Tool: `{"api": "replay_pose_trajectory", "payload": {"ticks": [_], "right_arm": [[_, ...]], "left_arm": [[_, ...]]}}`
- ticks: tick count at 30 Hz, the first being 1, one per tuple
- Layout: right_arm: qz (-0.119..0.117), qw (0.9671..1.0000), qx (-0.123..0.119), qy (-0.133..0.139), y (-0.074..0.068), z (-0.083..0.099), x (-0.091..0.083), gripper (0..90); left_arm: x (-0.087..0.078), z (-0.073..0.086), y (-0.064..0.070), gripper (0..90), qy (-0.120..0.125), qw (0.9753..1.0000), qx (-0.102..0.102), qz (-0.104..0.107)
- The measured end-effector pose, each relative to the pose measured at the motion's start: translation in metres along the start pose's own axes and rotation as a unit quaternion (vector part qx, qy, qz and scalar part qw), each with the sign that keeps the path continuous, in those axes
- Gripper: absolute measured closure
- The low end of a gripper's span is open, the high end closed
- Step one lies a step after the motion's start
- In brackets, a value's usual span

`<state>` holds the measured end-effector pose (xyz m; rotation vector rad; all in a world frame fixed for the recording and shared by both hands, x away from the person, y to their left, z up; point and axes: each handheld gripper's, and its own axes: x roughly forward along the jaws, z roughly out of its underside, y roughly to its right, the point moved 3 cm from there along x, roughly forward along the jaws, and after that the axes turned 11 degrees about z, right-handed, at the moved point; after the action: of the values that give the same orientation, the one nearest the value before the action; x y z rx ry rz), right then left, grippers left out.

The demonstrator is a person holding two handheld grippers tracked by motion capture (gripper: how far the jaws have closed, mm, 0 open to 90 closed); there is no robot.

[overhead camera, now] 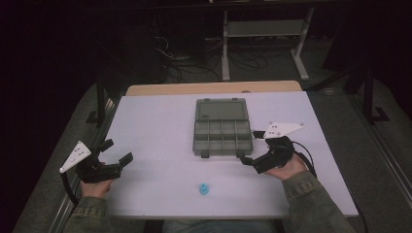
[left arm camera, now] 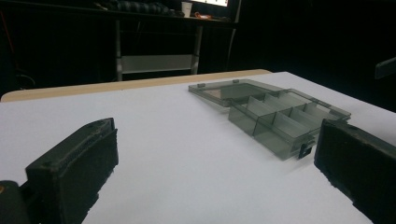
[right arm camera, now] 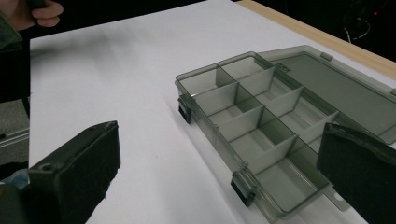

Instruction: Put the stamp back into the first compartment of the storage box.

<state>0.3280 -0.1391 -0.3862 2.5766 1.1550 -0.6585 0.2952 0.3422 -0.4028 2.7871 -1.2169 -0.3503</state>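
as it lies open at mid tabletop point(overhead camera: 155, 121), lid flat toward the far edge, the compartment box point(overhead camera: 222, 137) appears thin-walled smoky plastic: judged light, stiff, smooth and liable to slide or crack under hard squeeze. compartments look empty. best hold is judged the near front wall between the two latches point(right arm camera: 243, 186). right tongs point(overhead camera: 255, 146) stand apart, empty, just beside the box's near right corner. left tongs point(overhead camera: 119, 151) stand apart, empty, well away. small blue piece point(overhead camera: 203, 189) sits near the front edge.
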Motion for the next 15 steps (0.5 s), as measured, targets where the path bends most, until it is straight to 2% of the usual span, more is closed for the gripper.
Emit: {"api": "replay_pose_trajectory", "payload": {"ticks": [15], "right_arm": [[-0.033, 0.9991, -0.019, -0.016, -0.022, -0.010, 0.019, 0.0]], "left_arm": [[0.000, 0.000, 0.000, 0.0, -0.001, 1.0000, 0.002, 0.000]]}}
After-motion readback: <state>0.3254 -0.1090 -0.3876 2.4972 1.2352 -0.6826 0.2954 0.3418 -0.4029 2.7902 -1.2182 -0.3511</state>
